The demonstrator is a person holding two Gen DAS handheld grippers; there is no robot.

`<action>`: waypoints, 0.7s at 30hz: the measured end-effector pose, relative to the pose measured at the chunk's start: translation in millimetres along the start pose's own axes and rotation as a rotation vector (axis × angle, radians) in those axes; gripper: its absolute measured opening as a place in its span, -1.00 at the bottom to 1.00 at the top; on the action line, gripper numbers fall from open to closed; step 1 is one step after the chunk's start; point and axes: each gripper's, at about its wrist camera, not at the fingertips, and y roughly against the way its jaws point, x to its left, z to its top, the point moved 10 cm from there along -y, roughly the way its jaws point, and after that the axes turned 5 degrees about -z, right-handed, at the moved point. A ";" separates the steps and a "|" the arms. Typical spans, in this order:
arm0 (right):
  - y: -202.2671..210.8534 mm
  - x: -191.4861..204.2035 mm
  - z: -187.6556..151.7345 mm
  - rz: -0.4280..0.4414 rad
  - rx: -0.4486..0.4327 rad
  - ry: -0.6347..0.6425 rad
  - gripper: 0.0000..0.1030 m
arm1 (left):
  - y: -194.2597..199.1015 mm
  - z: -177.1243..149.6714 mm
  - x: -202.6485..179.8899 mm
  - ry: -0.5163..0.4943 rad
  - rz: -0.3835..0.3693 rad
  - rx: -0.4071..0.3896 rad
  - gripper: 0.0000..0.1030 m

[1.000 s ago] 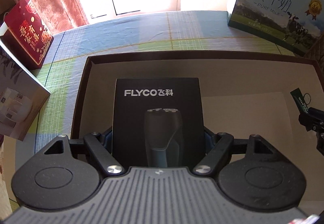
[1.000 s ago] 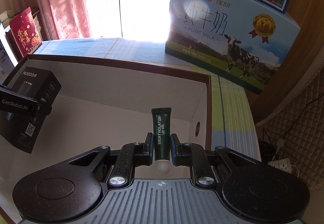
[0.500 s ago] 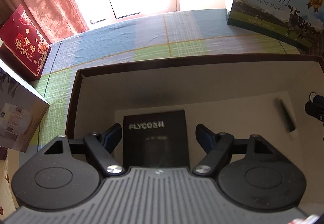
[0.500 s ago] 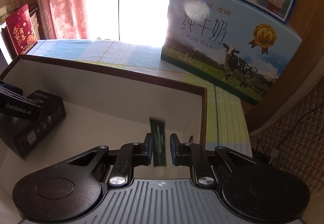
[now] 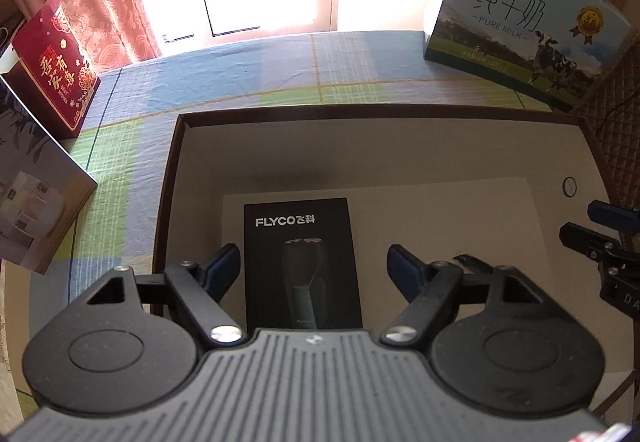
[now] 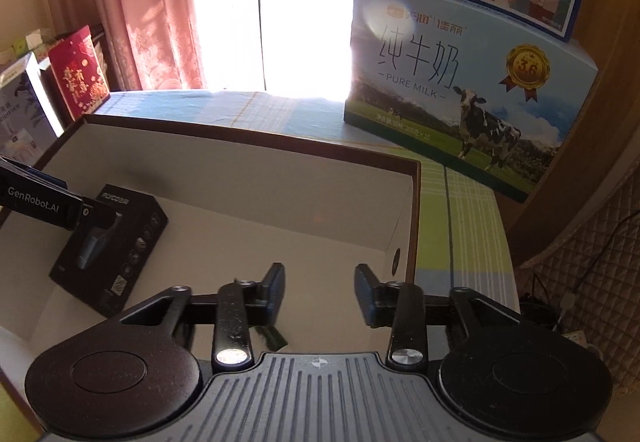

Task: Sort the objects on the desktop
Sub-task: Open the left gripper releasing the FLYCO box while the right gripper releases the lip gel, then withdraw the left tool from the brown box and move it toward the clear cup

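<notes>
Right gripper [image 6: 320,288] jaws are opening, nothing between them, left gripper [image 5: 313,268] wide over the FLYCO box [image 5: 302,262] lying flat in the tray [image 5: 172,178], long axis up-frame; only the right view shows its side icons.

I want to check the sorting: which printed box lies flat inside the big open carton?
The black FLYCO shaver box lies flat on the carton floor. The blue-green milk box and red gift box stand outside on the tablecloth.

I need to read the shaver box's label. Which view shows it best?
The left wrist view: the shaver box lies face up, logo readable. The right wrist view shows it slanted, partly behind the left gripper.
</notes>
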 end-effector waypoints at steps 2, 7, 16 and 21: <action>8.7 1.9 -1.5 0.014 -0.009 -0.010 -0.03 | 10.3 -3.4 -0.8 0.003 -0.012 -0.013 0.50; 38.7 7.1 -5.4 0.061 -0.054 -0.034 0.23 | 42.8 -19.2 -7.7 -0.004 -0.054 -0.053 0.50; 86.8 17.8 -26.5 0.096 -0.092 -0.053 0.29 | 94.4 -50.2 -7.6 0.045 -0.096 -0.109 0.50; 109.7 24.2 -37.4 0.112 -0.105 -0.075 0.34 | 116.0 -64.7 -4.1 0.041 -0.063 -0.139 0.51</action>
